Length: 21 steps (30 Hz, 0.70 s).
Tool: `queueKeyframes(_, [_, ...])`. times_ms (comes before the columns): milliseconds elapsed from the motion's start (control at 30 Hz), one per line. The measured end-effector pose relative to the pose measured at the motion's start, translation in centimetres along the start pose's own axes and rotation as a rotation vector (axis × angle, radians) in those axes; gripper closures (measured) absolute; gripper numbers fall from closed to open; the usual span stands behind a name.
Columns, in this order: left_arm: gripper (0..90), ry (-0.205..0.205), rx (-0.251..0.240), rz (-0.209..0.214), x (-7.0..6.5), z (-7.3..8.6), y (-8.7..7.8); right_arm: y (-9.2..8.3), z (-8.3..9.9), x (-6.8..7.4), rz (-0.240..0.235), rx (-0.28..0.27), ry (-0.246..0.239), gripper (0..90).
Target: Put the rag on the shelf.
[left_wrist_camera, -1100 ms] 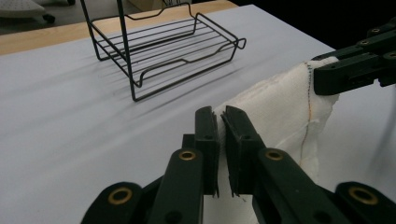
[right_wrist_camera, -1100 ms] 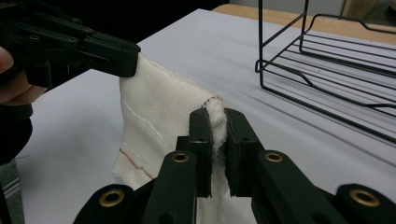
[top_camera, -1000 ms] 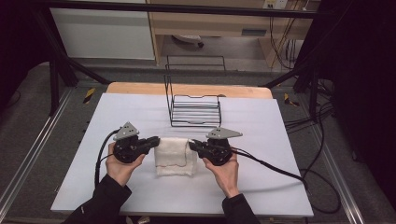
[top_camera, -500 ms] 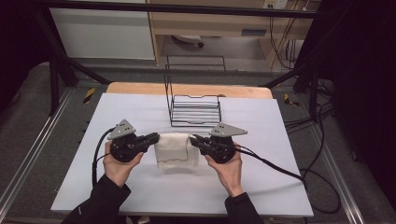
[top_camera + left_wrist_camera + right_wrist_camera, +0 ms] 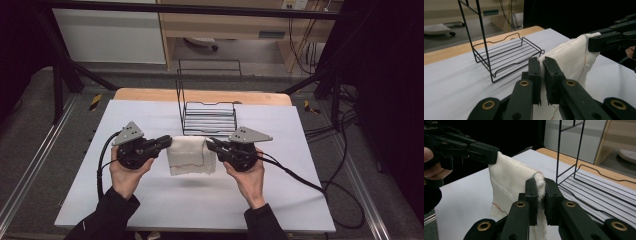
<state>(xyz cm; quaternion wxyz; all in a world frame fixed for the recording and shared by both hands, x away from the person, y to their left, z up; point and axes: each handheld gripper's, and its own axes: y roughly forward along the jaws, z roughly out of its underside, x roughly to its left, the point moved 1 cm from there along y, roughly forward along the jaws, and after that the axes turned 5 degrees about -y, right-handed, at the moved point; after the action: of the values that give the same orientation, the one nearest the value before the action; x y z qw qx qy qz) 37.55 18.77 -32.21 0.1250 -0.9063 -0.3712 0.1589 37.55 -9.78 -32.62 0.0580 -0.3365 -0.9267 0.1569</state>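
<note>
**Over the white mat: towel hung between two pinches, rack right behind it**

Above the white table cover (image 5: 150, 210), the small white towel (image 5: 192, 156) hung clear of the surface, stretched between both tools. The left gripper (image 5: 167, 141) was clamped on one top corner and the right gripper (image 5: 209, 143) was clamped on the other; the gripper views showed cloth squeezed between each pair of jaws.

What I'd have worried about: both bites looked pretty shallow, right at the hem. If the hands pulled apart any harder, a corner could have slipped out and the whole thing would've flopped down lopsided. The loose bottom edge was also swinging free, and the wire rack (image 5: 209, 117) stood just behind it, so a push forward at that height could have snagged fabric on the rack's front rim.

Room-wise, lots of bare mat sat toward the person and out to both sides. Only the rack side was tight.
</note>
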Motion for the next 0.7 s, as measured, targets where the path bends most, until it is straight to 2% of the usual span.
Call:
queueKeyframes(400, [84.0, 0.014, -0.089, 0.003, -0.2, -2.3, -0.6, -1.0, -2.6, -0.1, 0.022, -0.064, -0.041, 82.7])
queueKeyframes(700, [84.0, 0.018, -0.143, 0.001, -0.5, -3.6, -0.4, -1.8, -4.2, -0.3, 0.05, -0.118, -0.064, 82.7])
